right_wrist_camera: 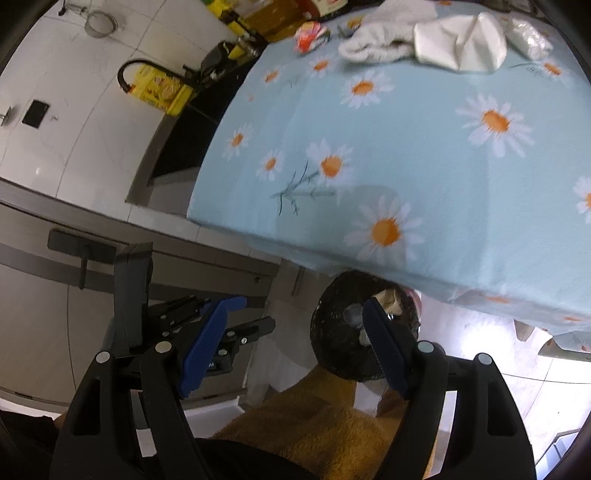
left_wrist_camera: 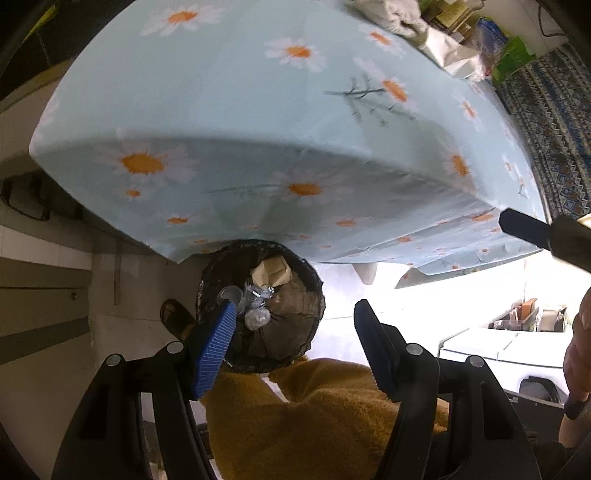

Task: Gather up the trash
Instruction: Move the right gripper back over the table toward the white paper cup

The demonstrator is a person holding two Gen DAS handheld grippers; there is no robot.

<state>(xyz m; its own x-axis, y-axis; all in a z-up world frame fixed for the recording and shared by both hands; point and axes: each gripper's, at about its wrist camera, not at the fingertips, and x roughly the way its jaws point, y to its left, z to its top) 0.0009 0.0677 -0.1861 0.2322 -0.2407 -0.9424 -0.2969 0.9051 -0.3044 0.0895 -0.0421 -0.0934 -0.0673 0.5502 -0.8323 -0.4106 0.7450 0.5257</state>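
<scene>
A round black-lined trash bin point(left_wrist_camera: 295, 332) stands on the floor under the table's edge. It holds a clear plastic cup point(left_wrist_camera: 232, 295), crumpled clear plastic point(left_wrist_camera: 256, 317) and brown paper point(left_wrist_camera: 271, 273). My left gripper point(left_wrist_camera: 295, 306) hangs over the bin, pointing steeply down, open, with nothing between its blue pads point(left_wrist_camera: 216, 347). My right gripper point(right_wrist_camera: 303, 302) is open and empty beside the bin point(right_wrist_camera: 336, 332). On the table's far end lie a white crumpled bag point(right_wrist_camera: 458, 40), a red-orange wrapper point(right_wrist_camera: 310, 33) and clear plastic point(right_wrist_camera: 528, 37).
The table wears a light-blue daisy cloth point(right_wrist_camera: 424, 147). A white towel point(right_wrist_camera: 380, 33) lies near the trash. Mustard fleece fabric point(left_wrist_camera: 325, 417) fills the foreground, with a sandal point(left_wrist_camera: 173, 317) beside the bin. Grey cabinets point(right_wrist_camera: 44, 280) and a black sink with faucet point(right_wrist_camera: 136, 70) stand at left.
</scene>
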